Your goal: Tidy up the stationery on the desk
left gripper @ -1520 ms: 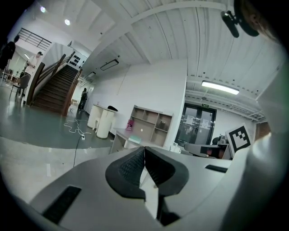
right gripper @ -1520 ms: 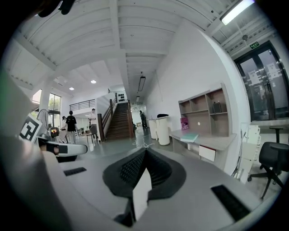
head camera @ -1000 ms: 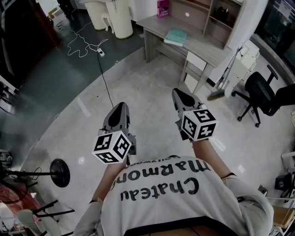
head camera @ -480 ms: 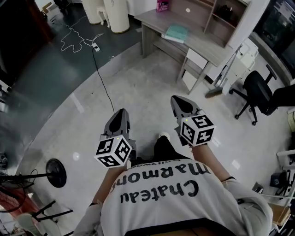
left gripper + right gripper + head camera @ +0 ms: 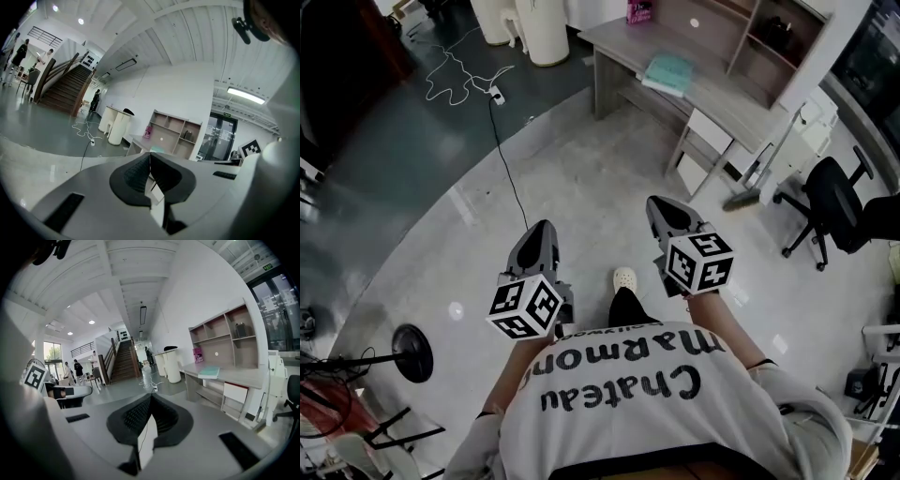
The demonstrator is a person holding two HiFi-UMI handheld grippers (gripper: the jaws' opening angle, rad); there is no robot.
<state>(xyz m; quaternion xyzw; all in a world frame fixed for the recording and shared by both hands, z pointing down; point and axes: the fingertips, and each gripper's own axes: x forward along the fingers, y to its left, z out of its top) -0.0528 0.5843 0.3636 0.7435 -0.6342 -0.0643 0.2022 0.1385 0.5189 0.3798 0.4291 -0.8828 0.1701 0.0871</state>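
Observation:
A grey wooden desk (image 5: 717,94) with an open shelf unit stands across the floor, far ahead of me. On it lie a teal book (image 5: 667,70) and a pink box (image 5: 639,11); any smaller stationery is too distant to make out. My left gripper (image 5: 540,228) and my right gripper (image 5: 662,204) are held out over the bare floor, side by side. Both are shut with nothing between the jaws. The right gripper view shows its shut jaws (image 5: 151,399) aimed toward the desk (image 5: 234,376) and teal book (image 5: 209,372). In the left gripper view, the closed tip (image 5: 150,157) points at the same shelf unit (image 5: 171,133).
A black office chair (image 5: 834,202) and a broom (image 5: 741,197) stand right of the desk. White bins (image 5: 539,28) and a cable (image 5: 502,150) lie to the left. A round stand base (image 5: 412,352) sits near my left. Stairs (image 5: 123,363) and people are far behind.
The person has stepped forward, and a white shoe now shows between the grippers. Both grippers stay shut and level.

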